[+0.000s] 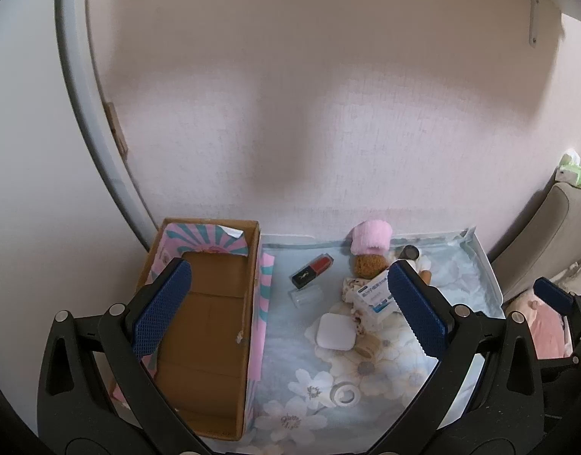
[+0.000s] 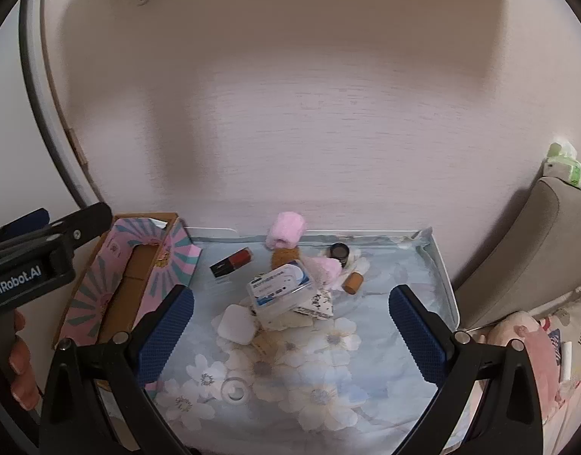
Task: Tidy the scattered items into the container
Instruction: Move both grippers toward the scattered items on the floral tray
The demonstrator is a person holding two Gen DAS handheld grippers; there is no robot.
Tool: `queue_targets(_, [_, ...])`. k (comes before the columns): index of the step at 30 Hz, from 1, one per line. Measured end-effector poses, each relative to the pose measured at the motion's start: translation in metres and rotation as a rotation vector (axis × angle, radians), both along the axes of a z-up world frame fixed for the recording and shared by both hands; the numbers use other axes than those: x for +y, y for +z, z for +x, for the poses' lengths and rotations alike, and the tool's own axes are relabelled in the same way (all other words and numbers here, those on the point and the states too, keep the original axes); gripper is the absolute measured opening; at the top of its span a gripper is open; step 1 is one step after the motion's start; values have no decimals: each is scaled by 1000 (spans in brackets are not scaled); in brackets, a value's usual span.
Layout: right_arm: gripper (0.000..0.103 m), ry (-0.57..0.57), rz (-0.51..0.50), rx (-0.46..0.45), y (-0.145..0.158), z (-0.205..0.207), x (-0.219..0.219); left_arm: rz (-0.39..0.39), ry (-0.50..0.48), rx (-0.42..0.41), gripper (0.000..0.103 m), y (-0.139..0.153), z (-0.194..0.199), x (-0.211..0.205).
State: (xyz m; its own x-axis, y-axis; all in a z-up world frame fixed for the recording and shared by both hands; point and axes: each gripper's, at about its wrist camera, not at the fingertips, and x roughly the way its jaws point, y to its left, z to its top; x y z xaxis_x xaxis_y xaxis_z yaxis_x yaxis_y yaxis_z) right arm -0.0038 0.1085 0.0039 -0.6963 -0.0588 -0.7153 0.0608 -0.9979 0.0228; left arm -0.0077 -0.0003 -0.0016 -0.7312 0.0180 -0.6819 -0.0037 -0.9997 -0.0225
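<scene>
An empty cardboard box (image 1: 210, 326) with pink striped sides stands at the left of a floral tray (image 1: 366, 375); it also shows in the right wrist view (image 2: 112, 288). On the tray lie a red and black lipstick (image 1: 312, 269), a doll with a pink hat (image 1: 370, 250), a white and blue packet (image 1: 373, 297), a white square case (image 1: 336, 331), a clear cap (image 1: 305, 295) and a clear ring (image 1: 344, 394). My left gripper (image 1: 290, 311) is open above the box's right wall. My right gripper (image 2: 290, 330) is open above the tray, near the packet (image 2: 281, 290) and the case (image 2: 235, 324).
A pink wall rises right behind the tray. A grey cushion (image 2: 518, 250) and pink fabric (image 2: 537, 345) lie to the right. A small dark jar (image 2: 339, 252) and a cork-coloured piece (image 2: 353, 282) sit at the tray's back. The left gripper's body (image 2: 28, 265) shows at the left.
</scene>
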Motion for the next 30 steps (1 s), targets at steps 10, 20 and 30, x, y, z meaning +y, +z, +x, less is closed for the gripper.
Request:
queue_targets(10, [102, -19, 32, -12, -5, -7, 2, -86, 34, 22, 103, 0, -1, 5])
queue_targets(20, [102, -33, 76, -21, -8, -12, 6, -30, 18, 24, 103, -1, -6, -2])
queue_targets(30, [102, -82, 58, -28, -8, -18, 31, -1, -15, -14, 103, -11, -16, -10])
